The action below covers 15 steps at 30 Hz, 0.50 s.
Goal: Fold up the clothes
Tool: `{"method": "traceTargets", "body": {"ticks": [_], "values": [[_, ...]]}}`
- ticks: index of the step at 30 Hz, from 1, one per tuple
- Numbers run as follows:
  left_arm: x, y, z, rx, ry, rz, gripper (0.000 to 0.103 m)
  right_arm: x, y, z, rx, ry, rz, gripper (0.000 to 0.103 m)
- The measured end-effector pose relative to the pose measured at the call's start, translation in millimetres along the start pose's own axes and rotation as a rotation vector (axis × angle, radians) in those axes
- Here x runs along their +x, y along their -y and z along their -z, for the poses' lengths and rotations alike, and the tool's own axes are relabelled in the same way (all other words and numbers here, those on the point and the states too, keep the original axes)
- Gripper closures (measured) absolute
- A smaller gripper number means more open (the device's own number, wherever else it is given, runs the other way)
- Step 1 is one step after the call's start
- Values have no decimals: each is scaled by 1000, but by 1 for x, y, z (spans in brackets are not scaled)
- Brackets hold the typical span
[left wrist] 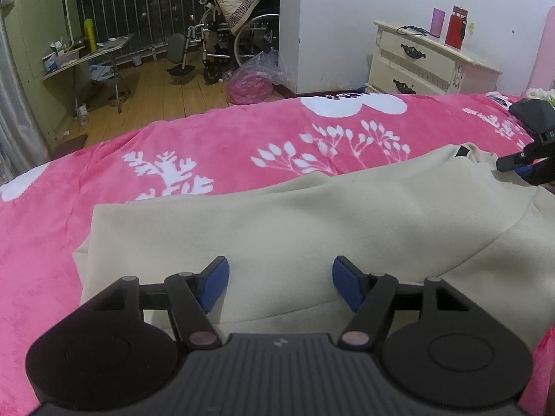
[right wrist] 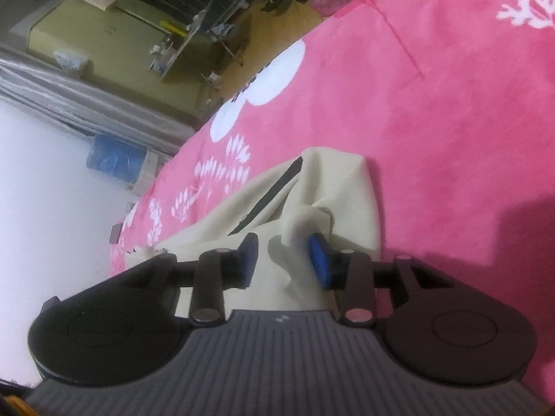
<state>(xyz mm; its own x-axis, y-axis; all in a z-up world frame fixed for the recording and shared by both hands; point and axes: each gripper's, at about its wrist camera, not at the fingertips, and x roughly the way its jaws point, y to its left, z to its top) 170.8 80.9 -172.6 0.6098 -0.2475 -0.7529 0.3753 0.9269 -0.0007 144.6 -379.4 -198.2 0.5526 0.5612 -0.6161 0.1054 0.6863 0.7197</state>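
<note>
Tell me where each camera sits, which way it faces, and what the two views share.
Left wrist: on the left gripper, looking across the cream garment and pink blanket toward a wheelchair and nightstand; own open fingers show, and the right gripper at right.
Right wrist: on the right gripper, rolled sideways, facing the garment's bunched end; own fingers show.
Shared: garment, blanket, wheelchair.

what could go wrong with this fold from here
The right hand-held gripper has only a small bunched bit of the cream fleece garment between its pads, so the cloth may slip out. The left hand-held gripper is open over the cloth, so a pull may drag it across the pink floral blanket.
</note>
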Motion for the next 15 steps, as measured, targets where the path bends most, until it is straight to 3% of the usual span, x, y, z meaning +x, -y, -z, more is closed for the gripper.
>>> {"method": "traceTargets", "body": {"ticks": [3, 5, 9, 12, 15], "values": [[0, -1, 1, -3, 5, 5, 34, -9, -4, 2, -22, 18, -23, 98], [-1, -2, 2, -6, 12, 8, 34, -20, -9, 4, -38, 45, -72, 98], [-2, -3, 5, -14, 30, 14, 34, -41, -35, 15, -119, 62, -248, 99], [-2, -3, 6, -14, 41, 16, 34, -48, -65, 31, -233, -29, -364, 99], [-2, -4, 6, -20, 45, 18, 34, -37, -95, 58, -355, -214, -418, 99]]}}
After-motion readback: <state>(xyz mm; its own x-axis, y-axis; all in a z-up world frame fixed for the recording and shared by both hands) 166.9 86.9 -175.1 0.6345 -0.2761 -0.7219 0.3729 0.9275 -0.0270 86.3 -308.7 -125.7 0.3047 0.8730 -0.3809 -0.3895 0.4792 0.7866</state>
